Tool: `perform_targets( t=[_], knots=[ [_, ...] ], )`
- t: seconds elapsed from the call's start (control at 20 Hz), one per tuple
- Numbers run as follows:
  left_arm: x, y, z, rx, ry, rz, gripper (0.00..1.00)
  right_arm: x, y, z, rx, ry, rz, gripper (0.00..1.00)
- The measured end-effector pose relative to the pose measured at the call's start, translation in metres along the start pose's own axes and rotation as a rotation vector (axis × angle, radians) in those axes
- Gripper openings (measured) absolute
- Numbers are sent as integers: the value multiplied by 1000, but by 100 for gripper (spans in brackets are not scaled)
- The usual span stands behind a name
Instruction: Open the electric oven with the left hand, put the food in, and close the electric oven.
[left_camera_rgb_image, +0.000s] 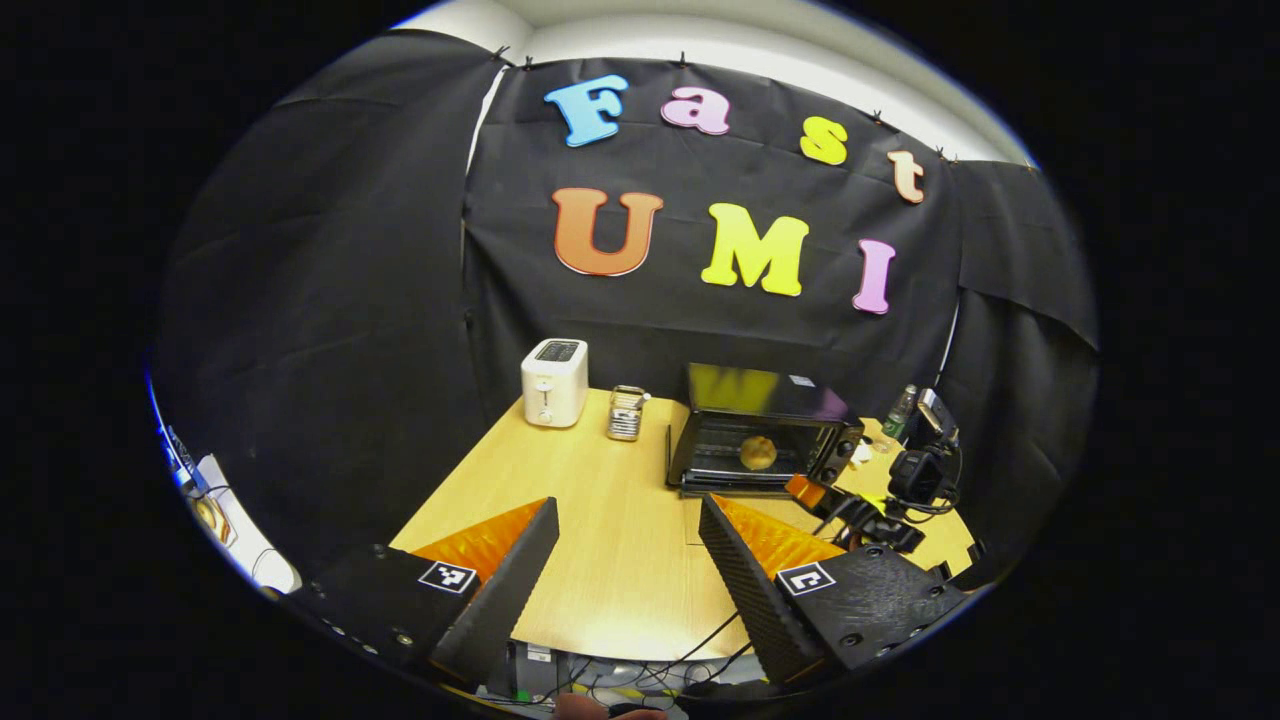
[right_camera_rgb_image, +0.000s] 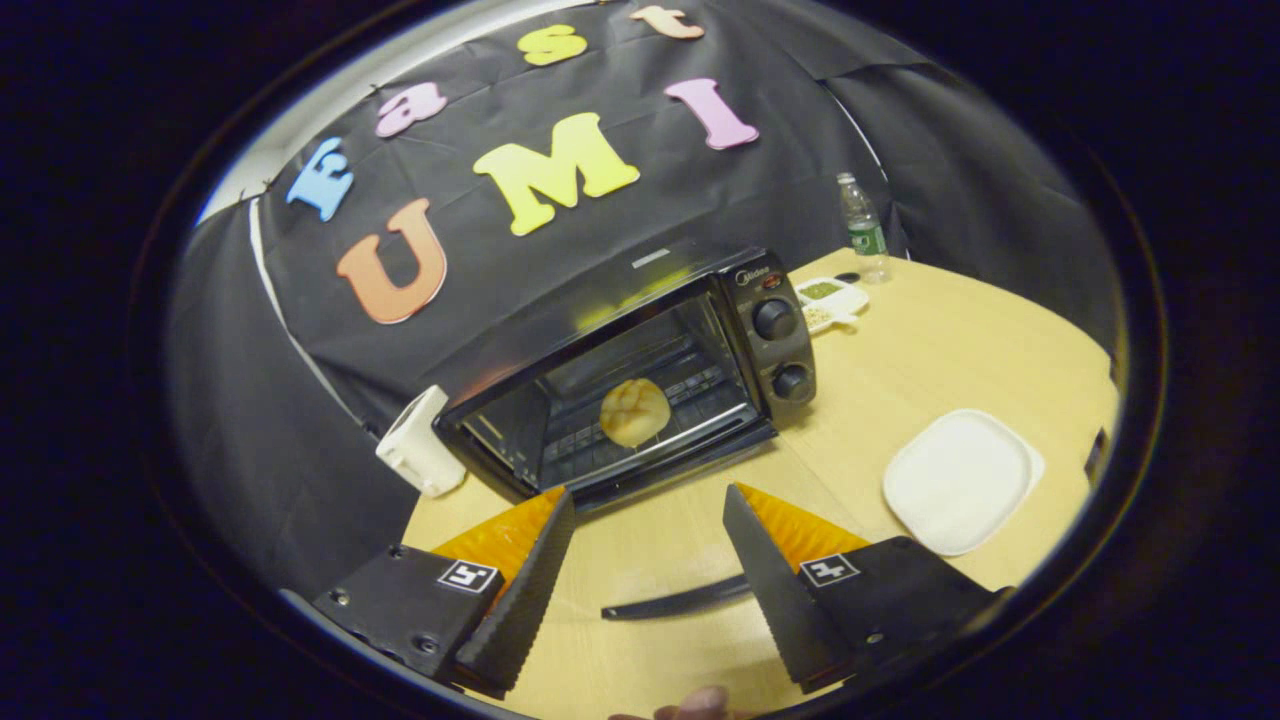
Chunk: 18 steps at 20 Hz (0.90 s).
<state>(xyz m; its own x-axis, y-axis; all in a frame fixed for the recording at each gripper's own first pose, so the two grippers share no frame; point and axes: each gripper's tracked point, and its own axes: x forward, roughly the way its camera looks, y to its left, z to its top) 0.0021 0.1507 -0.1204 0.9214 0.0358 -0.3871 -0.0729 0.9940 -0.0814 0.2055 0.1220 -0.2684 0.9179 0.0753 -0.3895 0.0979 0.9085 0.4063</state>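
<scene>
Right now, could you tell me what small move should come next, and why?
Probably bring the left gripper forward to the oven door to lift it shut: the bun already sits on the rack inside, the door lies open, the plate is bare, and both grippers are open.

Black cloth (left_camera_rgb_image: 330, 300) walls the booth on all sides behind a pale wooden table (left_camera_rgb_image: 600, 520); a white ceiling (left_camera_rgb_image: 700, 40) shows above.

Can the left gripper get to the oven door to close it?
Probably yes. The left gripper is open, with bare table up to the oven; its door hangs open toward it.
</scene>
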Motion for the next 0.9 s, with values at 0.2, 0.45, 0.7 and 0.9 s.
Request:
perform_targets(
  t=[0.2,0.45,0.7,0.9],
  knots=[
    [20,-33,-17,-7,4,-83,94,-58,-20,10,-148,0,-13,94],
    [44,-63,-54,-8,61,-145,94,-114,-43,46,-233,-57,-38,96],
    [66,-87,-101,0,174,-158,93,-151,-63,68,-304,-84,-76,96],
    [74,-102,-143,27,265,-178,94,-173,-83,74,-304,-76,-105,97]
  ],
)
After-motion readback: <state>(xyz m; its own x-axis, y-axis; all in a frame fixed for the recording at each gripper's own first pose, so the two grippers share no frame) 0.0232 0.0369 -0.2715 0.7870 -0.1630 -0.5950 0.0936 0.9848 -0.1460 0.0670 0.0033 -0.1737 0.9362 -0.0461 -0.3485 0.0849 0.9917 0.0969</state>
